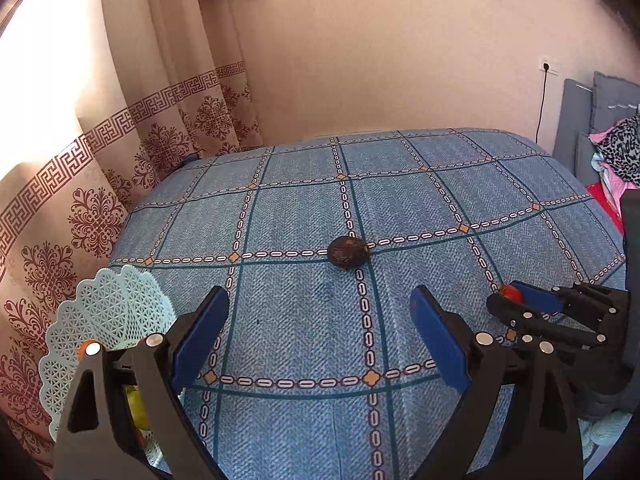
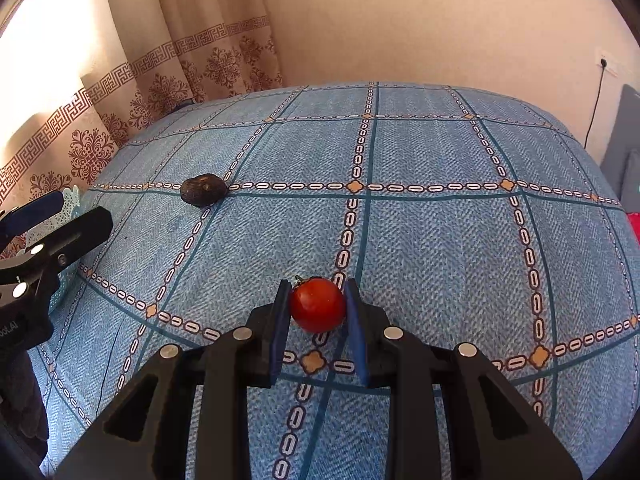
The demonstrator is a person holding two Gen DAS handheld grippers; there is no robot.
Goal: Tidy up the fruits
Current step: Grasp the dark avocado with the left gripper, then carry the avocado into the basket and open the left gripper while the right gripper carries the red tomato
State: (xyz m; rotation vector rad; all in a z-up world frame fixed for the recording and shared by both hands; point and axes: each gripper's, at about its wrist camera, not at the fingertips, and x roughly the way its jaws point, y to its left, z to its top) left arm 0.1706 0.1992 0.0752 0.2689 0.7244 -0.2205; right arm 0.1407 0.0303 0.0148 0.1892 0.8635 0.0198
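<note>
A red tomato (image 2: 317, 309) sits between the blue pads of my right gripper (image 2: 317, 312), which is shut on it just above the blue checked tablecloth (image 2: 440, 240). In the left wrist view the same tomato (image 1: 509, 293) shows as a red spot in the right gripper (image 1: 516, 300) at the right. A dark wrinkled avocado (image 1: 347, 253) lies on the cloth ahead of my left gripper (image 1: 320, 332), which is open and holds nothing. In the right wrist view the avocado (image 2: 203, 193) lies far left. A pale green lace basket (image 1: 108, 320) stands at the left, with yellow and orange fruit partly hidden behind a finger.
Patterned beige curtains (image 1: 120, 152) hang along the table's left side, with a bright window behind. A plain wall stands behind the table. Grey cushions and colourful clothes (image 1: 616, 152) lie at the far right, next to a wall socket with a black cable (image 1: 542, 108).
</note>
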